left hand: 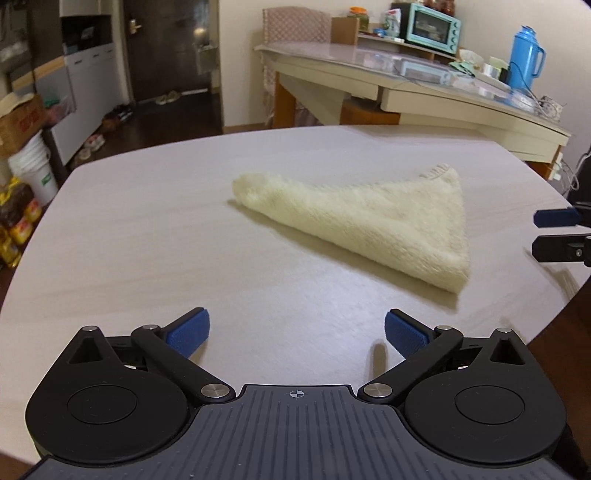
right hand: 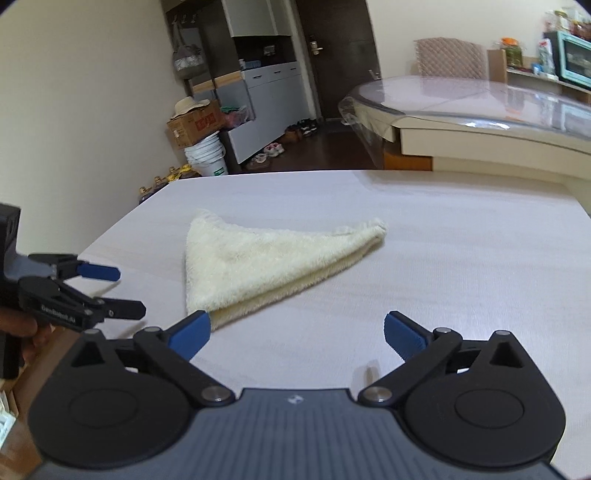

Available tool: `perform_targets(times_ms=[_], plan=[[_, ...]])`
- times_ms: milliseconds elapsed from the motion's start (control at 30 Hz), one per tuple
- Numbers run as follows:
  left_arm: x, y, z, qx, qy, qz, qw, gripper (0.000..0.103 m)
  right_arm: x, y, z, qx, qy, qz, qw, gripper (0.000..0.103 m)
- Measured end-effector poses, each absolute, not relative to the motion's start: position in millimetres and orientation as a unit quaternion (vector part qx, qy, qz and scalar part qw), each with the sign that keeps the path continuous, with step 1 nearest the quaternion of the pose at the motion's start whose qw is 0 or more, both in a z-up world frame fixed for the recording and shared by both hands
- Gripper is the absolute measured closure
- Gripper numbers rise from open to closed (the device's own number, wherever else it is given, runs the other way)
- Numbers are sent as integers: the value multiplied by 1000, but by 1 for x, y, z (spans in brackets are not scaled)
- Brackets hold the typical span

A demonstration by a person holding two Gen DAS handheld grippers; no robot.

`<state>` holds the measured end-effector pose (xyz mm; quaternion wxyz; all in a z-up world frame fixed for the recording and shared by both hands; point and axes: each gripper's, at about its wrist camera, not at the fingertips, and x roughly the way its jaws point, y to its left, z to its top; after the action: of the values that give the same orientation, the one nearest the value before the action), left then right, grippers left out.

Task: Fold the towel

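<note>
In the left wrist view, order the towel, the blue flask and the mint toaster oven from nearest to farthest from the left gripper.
1. The towel, folded into a triangle on the near table just ahead of the open left gripper.
2. The blue flask, far right on the other table.
3. The toaster oven, at the back on a shelf by the wall.

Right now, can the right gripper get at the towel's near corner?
Probably yes. The right gripper is open and empty, the towel lies folded just ahead by its left finger, and bare table surrounds it. The left gripper sits off to the side.
</note>
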<state>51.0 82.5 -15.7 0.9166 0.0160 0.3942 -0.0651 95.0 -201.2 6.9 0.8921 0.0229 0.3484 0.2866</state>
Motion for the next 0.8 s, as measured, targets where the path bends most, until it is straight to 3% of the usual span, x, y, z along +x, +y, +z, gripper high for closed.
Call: perform_targets(times_ms=[800], plan=[[16,63,-4,-6,371,-47,928,0,54,-217,6,39,339,283,897,0]])
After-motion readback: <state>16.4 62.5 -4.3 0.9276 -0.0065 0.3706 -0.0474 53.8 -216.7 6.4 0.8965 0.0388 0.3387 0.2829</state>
